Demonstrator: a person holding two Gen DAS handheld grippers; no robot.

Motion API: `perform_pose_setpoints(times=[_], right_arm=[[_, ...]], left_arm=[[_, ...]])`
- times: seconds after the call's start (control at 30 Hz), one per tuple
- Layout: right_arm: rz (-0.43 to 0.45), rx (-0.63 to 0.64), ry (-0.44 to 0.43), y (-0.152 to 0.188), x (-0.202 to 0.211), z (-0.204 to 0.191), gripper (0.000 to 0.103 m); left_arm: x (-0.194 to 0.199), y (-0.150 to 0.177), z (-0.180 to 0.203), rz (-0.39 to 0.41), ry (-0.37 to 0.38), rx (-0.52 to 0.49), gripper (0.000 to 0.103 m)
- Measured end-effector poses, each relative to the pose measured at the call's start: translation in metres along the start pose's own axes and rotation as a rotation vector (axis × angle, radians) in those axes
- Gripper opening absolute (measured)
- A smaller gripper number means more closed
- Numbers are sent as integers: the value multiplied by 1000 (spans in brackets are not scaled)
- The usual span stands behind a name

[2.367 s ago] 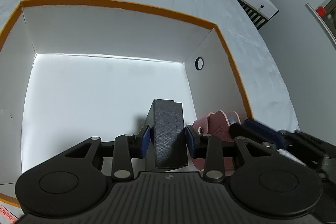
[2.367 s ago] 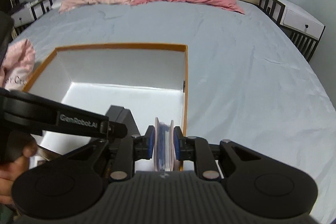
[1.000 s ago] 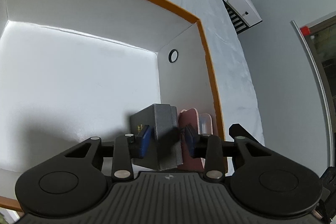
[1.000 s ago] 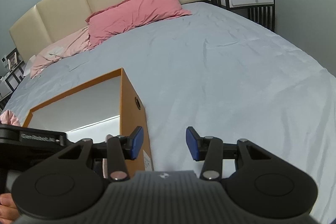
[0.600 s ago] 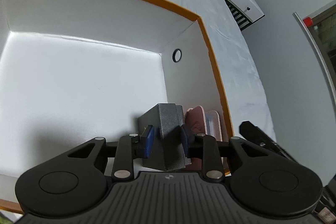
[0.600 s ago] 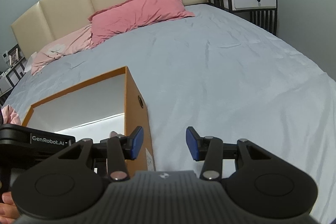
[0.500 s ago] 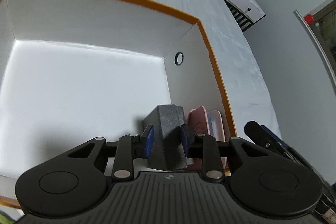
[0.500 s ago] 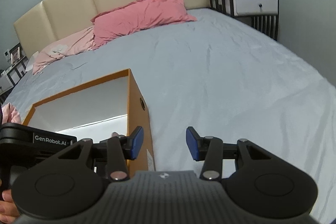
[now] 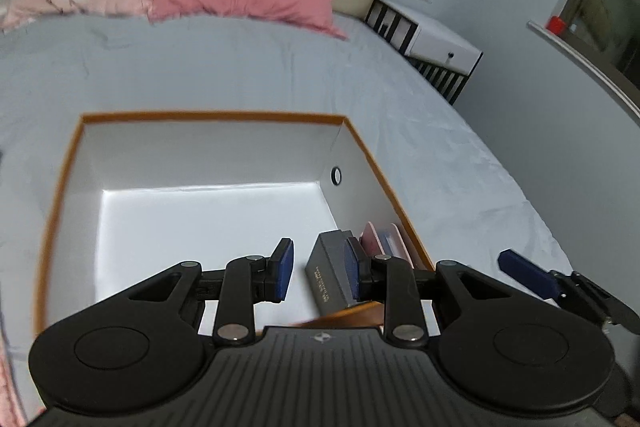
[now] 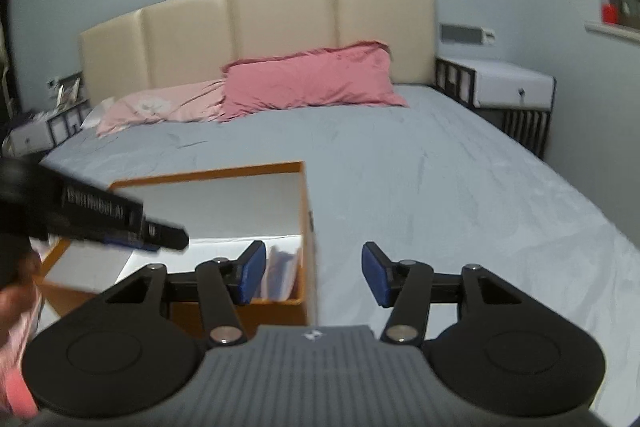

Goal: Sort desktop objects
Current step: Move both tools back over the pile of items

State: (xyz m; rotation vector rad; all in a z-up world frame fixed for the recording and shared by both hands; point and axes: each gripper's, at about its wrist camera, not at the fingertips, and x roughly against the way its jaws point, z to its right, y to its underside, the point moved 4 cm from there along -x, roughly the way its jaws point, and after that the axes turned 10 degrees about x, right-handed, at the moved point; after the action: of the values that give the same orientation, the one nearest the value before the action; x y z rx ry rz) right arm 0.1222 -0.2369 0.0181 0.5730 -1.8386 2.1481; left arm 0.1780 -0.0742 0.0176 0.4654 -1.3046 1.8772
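Jaws parted and empty on both grippers — left gripper (image 9: 318,273) nearer, its right pad beside the upright dark grey rectangular case (image 9: 329,273) inside the orange-rimmed white box (image 9: 208,116).

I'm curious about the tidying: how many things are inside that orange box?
2 that I can make out: a dark grey box near the right wall, and a pink case between it and the wall. The near corner is hidden.
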Motion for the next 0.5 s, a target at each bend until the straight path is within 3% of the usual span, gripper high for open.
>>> perform_pose_setpoints(times=[0.13,0.3,0.5], right_arm=[[13,54,-58,5,13,-26,57],[-22,25,-184,11,19,-56,57],[-89,57,-279,23,22,-94,50]], left_arm=[[34,10,-10,28,12,-35,31],[62,30,-40,-3,-59,-36,31],[84,48,-99,-53,-160,132,31]])
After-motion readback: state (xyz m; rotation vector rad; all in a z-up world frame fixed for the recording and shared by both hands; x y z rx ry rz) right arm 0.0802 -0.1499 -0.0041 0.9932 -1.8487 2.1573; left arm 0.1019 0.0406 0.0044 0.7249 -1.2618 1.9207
